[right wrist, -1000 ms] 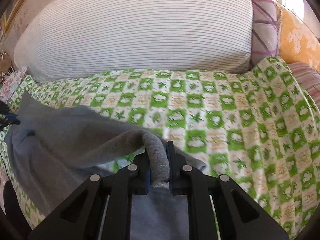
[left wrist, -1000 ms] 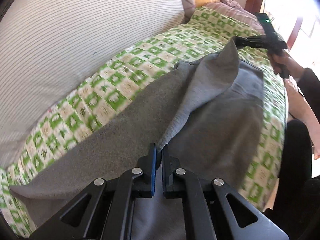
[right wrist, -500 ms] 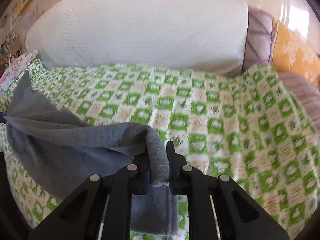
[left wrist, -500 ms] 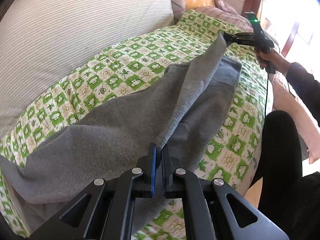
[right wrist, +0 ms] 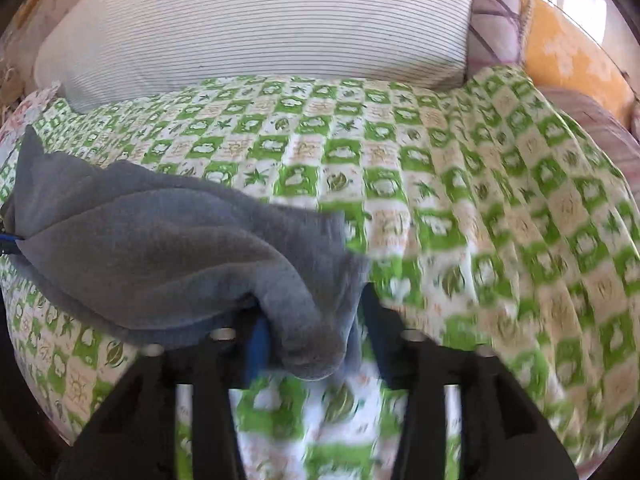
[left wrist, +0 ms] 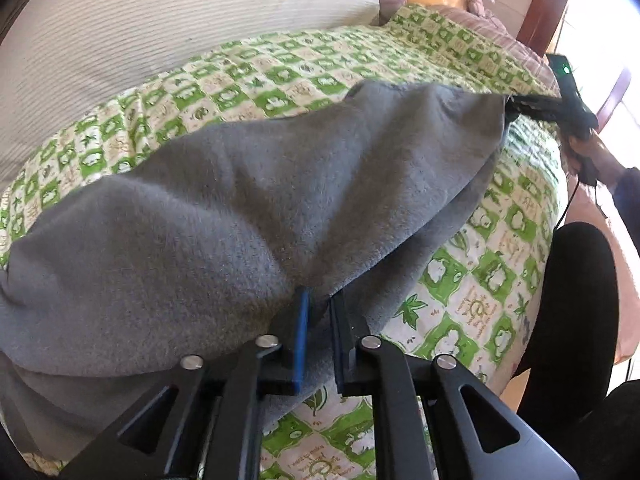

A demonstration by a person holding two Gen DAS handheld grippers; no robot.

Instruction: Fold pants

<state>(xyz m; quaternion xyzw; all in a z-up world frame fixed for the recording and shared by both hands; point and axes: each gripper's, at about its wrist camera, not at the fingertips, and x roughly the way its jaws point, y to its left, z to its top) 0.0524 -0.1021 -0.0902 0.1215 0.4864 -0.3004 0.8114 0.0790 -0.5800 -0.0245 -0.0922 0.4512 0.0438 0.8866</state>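
Pants on bed, pillow behind

Pants [left wrist: 240, 200] lie across the bedsheet [left wrist: 480, 280]; pillow [right wrist: 256, 28] behind them.

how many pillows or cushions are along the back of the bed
4, best seen from the right wrist: a big striped white pillow, then a purple-lined cushion, an orange floral one and a pinkish striped one at far right. More may be hidden beyond the frame.

Black tongs [left wrist: 318, 336], blue pads, silver screws

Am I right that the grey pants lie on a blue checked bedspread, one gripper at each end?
Not quite: the bedspread is green checked, not blue, as the right wrist view shows. The grey pants do lie on it, with the right gripper and left gripper at opposite ends.
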